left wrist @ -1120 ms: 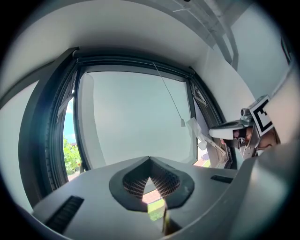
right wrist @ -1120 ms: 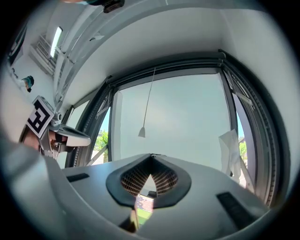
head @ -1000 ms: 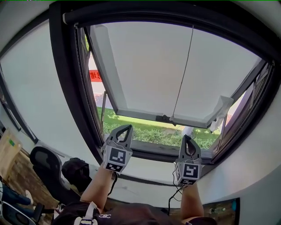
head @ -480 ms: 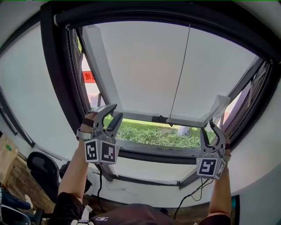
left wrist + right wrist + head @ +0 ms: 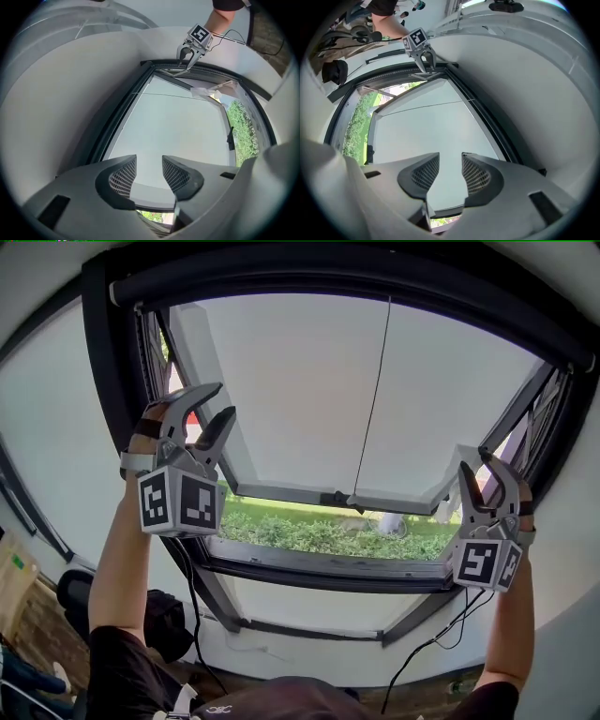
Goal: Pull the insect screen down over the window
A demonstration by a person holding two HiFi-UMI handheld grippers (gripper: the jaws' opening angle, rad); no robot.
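Observation:
A dark-framed window [image 5: 120,381] fills the head view, and a pale sash [image 5: 300,381] swings outward from it. A dark roller housing [image 5: 356,268] runs along the frame's top. From it a thin cord [image 5: 372,399] drops to a small dark handle [image 5: 339,497] on the sash's lower rail. My left gripper [image 5: 223,401] is raised at the window's left side, open and empty. My right gripper [image 5: 480,465] is up at the right side, open with nothing in it. Each gripper view looks across the pale pane between open jaws, the left gripper [image 5: 149,161] seeing the right gripper [image 5: 187,56], the right gripper [image 5: 450,159] seeing the left gripper [image 5: 425,58].
Green bushes [image 5: 319,535] and a red sign show outside through the gap under the sash. A crumpled white scrap [image 5: 448,498] hangs at the sash's right lower corner. A black chair [image 5: 70,592] and dark bag [image 5: 169,624] stand below left. Cables [image 5: 441,638] dangle from the grippers.
Both grippers rose from the sill and spread apart to the window's left and right sides. Their jaws went from shut to open.

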